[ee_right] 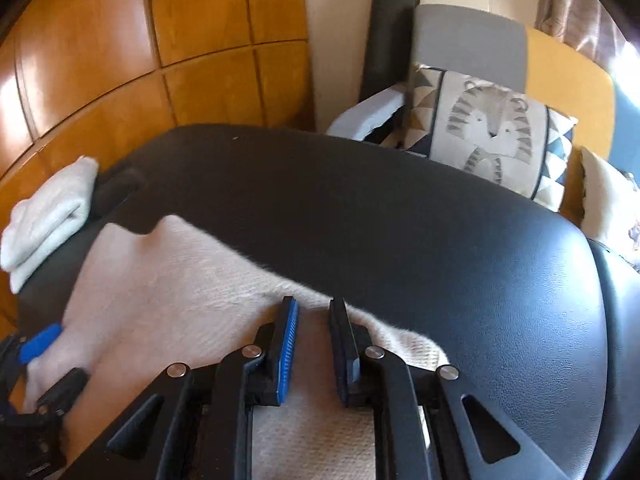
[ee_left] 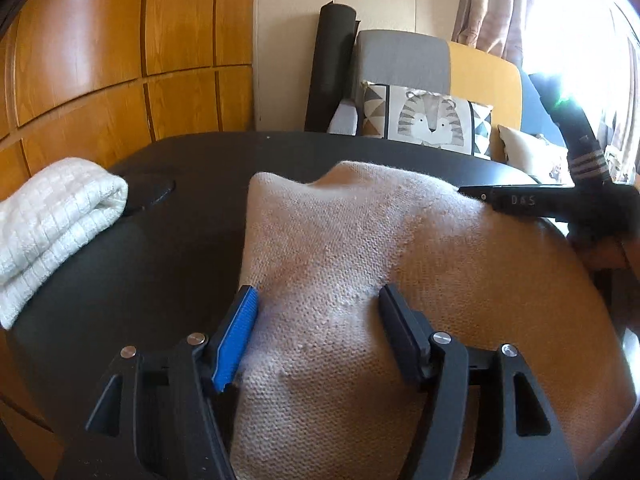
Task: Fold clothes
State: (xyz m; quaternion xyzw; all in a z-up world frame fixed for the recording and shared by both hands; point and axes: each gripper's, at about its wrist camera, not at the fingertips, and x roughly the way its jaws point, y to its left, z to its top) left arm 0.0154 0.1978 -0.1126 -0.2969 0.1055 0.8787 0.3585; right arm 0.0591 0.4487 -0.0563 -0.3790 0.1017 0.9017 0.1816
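We held both jaws parted, left gripper (ee_left: 316, 300) wide, right gripper (ee_right: 314, 308) narrower, over the beige knitted garment (ee_left: 360, 248) at the black table's (ee_right: 440, 220) six o'clock, presumably positioning for a fold.

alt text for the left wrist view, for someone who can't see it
The left gripper hovers with open jaws over a beige knit garment spread on a black table. The right gripper reaches the garment's far right edge, and a folded white knit lies at the table's left. Behind stand a wooden wardrobe and a tiger cushion.
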